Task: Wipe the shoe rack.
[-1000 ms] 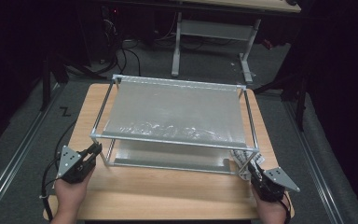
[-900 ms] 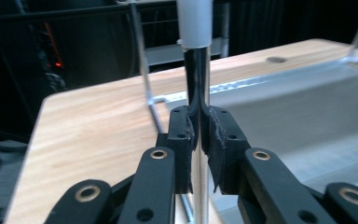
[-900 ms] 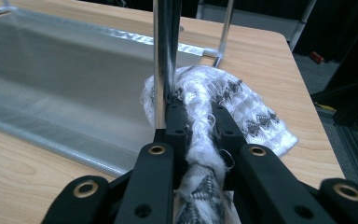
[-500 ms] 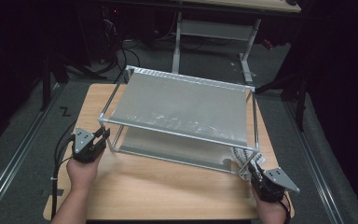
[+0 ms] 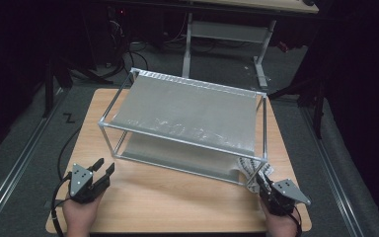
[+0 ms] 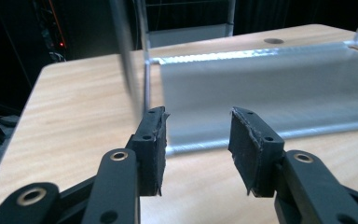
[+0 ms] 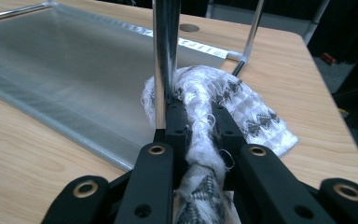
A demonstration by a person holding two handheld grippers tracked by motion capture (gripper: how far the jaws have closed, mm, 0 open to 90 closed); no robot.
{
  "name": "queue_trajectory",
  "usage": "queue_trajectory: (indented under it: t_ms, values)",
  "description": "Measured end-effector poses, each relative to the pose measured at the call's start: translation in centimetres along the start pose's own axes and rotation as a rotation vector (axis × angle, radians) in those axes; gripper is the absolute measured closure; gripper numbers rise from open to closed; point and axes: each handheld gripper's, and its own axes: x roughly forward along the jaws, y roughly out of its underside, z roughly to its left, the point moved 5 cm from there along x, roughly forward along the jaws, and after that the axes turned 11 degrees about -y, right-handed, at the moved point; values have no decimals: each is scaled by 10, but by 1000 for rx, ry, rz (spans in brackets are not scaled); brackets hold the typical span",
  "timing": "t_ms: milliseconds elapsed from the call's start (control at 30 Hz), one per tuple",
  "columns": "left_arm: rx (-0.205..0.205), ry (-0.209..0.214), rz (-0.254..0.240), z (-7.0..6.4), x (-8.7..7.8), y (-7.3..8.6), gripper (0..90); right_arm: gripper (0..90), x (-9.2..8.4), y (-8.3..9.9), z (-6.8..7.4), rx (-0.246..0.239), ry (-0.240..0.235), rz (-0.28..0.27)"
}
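On the wooden table (image 5: 177,207) stands a two-tier metal rack (image 5: 187,106) of thin silver rods with a translucent sheet stretched across each level; in the high view it sits skewed, its near-left corner set back from the table's front edge. At the near-right corner post of the rack, the right gripper (image 5: 265,187) has its jaws clamped on a white-and-grey knitted cloth (image 7: 223,107). In the right gripper view the cloth is bunched into a thick roll between the black pads, and the rest of it spreads on the tabletop around the base of the upright post (image 7: 164,51). The cloth appears to touch the post, though the bunched fabric hides the exact contact. At the front-left of the table, the left gripper (image 5: 103,170) is well apart from the rack. Its jaws have just been opening and now stand apart with nothing between them. In the left gripper view the pads (image 6: 151,144) frame bare tabletop and the lower sheet's front edge.
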Motion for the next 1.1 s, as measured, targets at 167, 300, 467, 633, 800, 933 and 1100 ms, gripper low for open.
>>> queue_trajectory:
  t_ms: [167,300,467,633,800,933,1100]
  values:
    - [-27,67,11,-7,-1,5,583,802,8,-2,17,-13,-28,6]
    - [-38,106,13,-12,1,6,591,801,15,-4,31,-29,-54,12]
    - [-21,139,11,-20,1,6,597,802,20,-5,45,-42,-84,13]
    - [-9,173,5,-30,1,5,601,801,25,-6,61,-70,-122,17]
    - [15,193,-1,-38,0,5,596,801,28,-7,77,-88,-164,18]
    - [27,193,-2,-39,0,5,592,801,30,-8,91,-108,-200,19]
    - [34,198,2,-40,2,6,589,801,34,-9,107,-131,-240,22]
